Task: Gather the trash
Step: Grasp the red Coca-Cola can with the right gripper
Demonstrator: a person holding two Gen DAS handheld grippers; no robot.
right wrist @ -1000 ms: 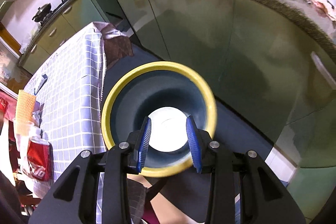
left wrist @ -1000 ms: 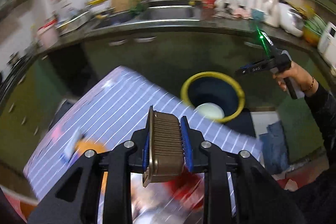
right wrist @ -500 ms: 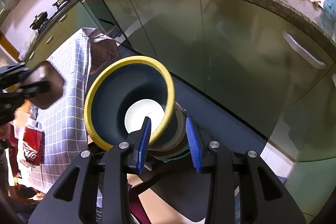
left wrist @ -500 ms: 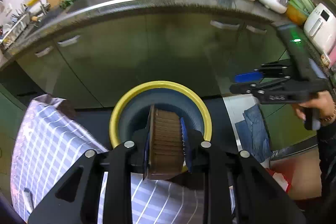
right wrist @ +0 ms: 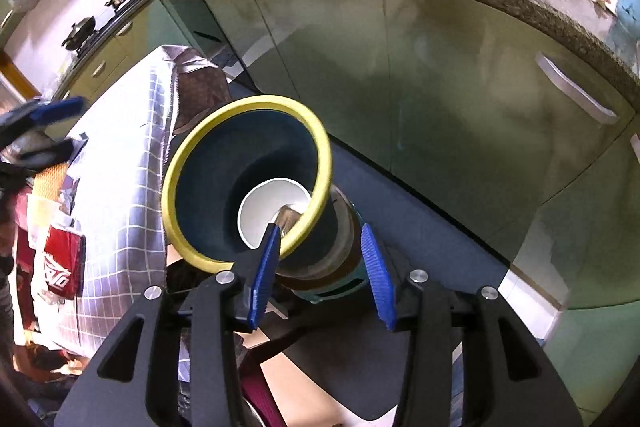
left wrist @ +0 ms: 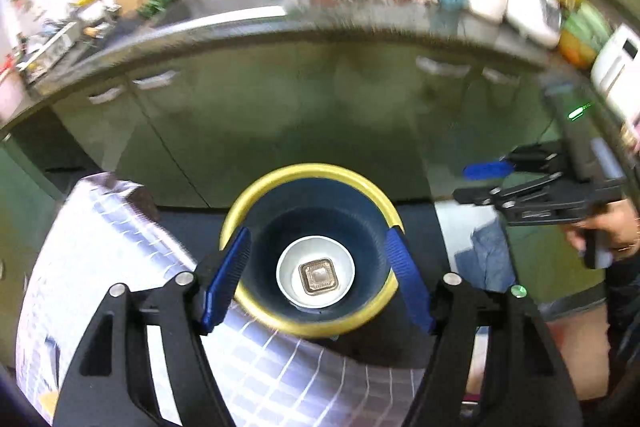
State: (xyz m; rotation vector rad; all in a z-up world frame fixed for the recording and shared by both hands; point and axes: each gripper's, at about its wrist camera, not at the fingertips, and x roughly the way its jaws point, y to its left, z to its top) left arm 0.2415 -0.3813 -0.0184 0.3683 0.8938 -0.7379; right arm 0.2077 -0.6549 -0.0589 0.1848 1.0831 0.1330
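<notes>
The trash bin is dark blue with a yellow rim (left wrist: pixel 308 169) and stands on the floor beside the table. At its bottom sits a white bowl (left wrist: pixel 288 267), and a brown square tray (left wrist: pixel 319 277) lies in it. Straight above the bin, my left gripper (left wrist: pixel 316 239) has its jaws opening wide with nothing between them. My right gripper (right wrist: pixel 320 233) hovers over the bin's right side (right wrist: pixel 224 119), jaws opening and empty. The tray (right wrist: pixel 289 217) shows just past its left finger. Each gripper appears in the other's view: the right gripper (left wrist: pixel 476 183), the left gripper (right wrist: pixel 52 129).
A table with a checked cloth (right wrist: pixel 120 147) lies left of the bin, with a red packet (right wrist: pixel 60 267) and cups on it. Green cabinets (right wrist: pixel 440 87) under a cluttered counter run behind. A blue cloth (left wrist: pixel 484 255) lies on the floor at the right.
My left gripper carried the brown tray from over the table to above the bin, then opened; the tray now lies in the white bowl. The right gripper shifted aside and widened slightly.
</notes>
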